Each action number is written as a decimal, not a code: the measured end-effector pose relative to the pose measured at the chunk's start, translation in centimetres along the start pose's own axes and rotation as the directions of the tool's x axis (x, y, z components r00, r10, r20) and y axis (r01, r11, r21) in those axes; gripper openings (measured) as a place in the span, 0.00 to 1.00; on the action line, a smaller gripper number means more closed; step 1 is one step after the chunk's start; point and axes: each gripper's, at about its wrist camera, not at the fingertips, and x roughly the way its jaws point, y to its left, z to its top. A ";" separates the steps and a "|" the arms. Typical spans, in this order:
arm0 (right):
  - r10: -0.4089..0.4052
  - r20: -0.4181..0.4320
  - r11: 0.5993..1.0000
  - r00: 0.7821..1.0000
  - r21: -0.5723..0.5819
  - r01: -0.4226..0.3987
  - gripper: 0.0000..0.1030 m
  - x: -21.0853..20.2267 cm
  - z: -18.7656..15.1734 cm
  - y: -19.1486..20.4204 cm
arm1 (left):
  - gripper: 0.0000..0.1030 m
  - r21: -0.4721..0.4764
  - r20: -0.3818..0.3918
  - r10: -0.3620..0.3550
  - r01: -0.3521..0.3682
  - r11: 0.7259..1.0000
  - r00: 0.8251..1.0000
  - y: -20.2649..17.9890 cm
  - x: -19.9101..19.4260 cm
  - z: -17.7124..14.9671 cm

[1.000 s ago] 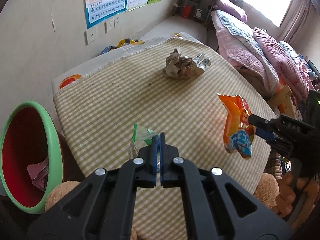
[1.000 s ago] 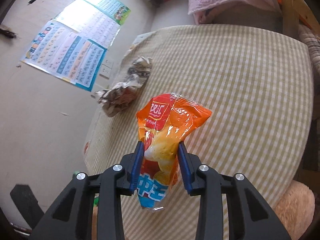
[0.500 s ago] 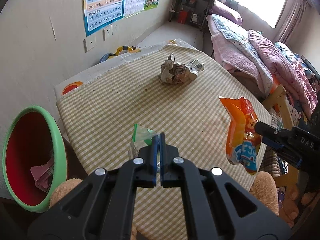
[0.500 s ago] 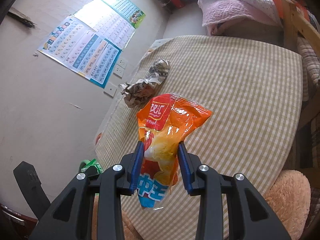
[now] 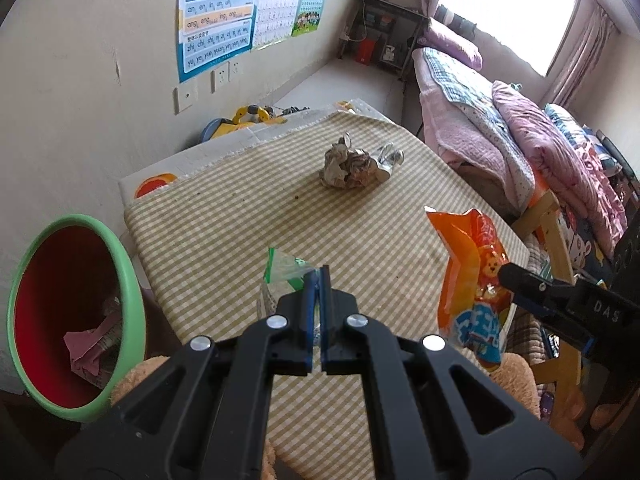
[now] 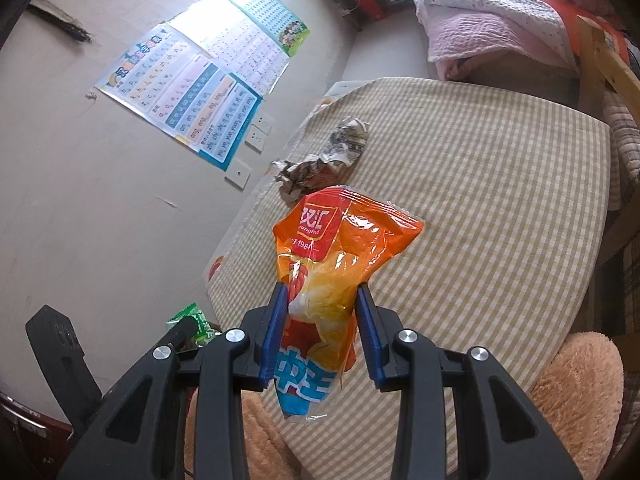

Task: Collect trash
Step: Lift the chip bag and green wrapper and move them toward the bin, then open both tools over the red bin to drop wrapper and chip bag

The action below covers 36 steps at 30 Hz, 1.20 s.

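My left gripper [image 5: 318, 274] is shut on a small green and clear wrapper [image 5: 285, 270], held above the near edge of the checked table [image 5: 224, 216]. My right gripper [image 6: 322, 292] is shut on an orange snack bag [image 6: 340, 256], held up over the table's right side; the bag also shows in the left wrist view [image 5: 472, 280]. A ball of crumpled newspaper [image 5: 352, 164] lies on the far part of the table and shows in the right wrist view [image 6: 324, 164]. A green-rimmed red bin [image 5: 76, 312] with pink paper inside stands left of the table.
A wall with posters [image 5: 218, 20] and sockets runs along the left. A bed with pink bedding [image 5: 520, 136] stands to the right, with a wooden chair [image 5: 552, 232] beside the table. A tan plush toy [image 6: 576, 380] sits at the table's near edge.
Both grippers have risen and drawn back from the table with their trash held. The table and newspaper look smaller and farther now.
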 end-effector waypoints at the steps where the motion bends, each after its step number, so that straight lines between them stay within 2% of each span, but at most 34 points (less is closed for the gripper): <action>1: 0.001 -0.001 1.000 1.000 -0.008 -0.001 0.33 0.0 -0.1 0.4 | 0.01 -0.005 0.004 0.000 0.000 1.000 1.000 0.2 -0.2 0.0; 22: -0.010 -0.044 0.993 0.999 -0.121 0.005 0.33 1.7 -2.1 5.8 | 0.01 -0.080 0.048 0.015 -0.011 0.997 0.999 5.0 -3.1 -0.3; 36: -0.014 -0.131 0.975 0.991 -0.222 -0.016 0.33 4.9 -4.6 10.2 | 0.01 -0.193 0.083 0.072 -0.055 0.980 0.994 11.4 -5.3 -0.7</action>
